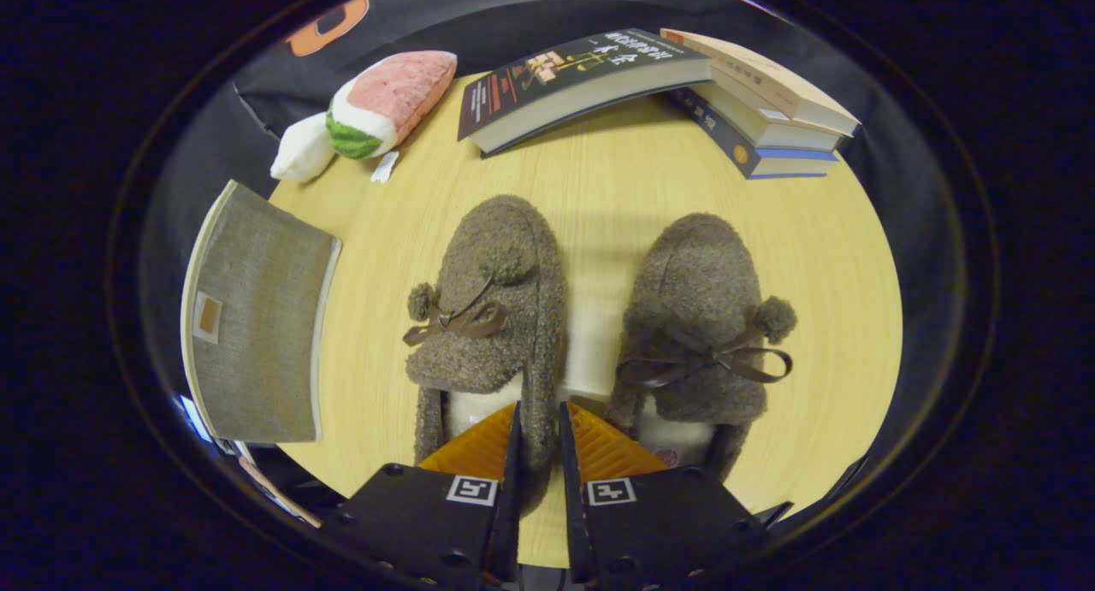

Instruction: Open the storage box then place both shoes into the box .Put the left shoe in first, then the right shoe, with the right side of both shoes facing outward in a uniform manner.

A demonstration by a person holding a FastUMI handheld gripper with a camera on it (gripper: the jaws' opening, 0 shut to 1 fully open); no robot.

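Currently my gripper [539, 428] nearly closed, pinching inner heel wall of left shoe [489, 317]; right shoe [701, 317] beside it. Storage box [252, 317] off to left. Thin fuzzy grip may slip on lift, I reckon.

gripper [539, 424] pinching left shoe [492, 309] collar wall | right shoe [701, 317] just right | storage box [257, 317] left, lid on | books [659, 86] far

Hidden heels
The fingers [511, 454] cover the heel of the left shoe [492, 313]; the right shoe [697, 317] loses its heel behind them.
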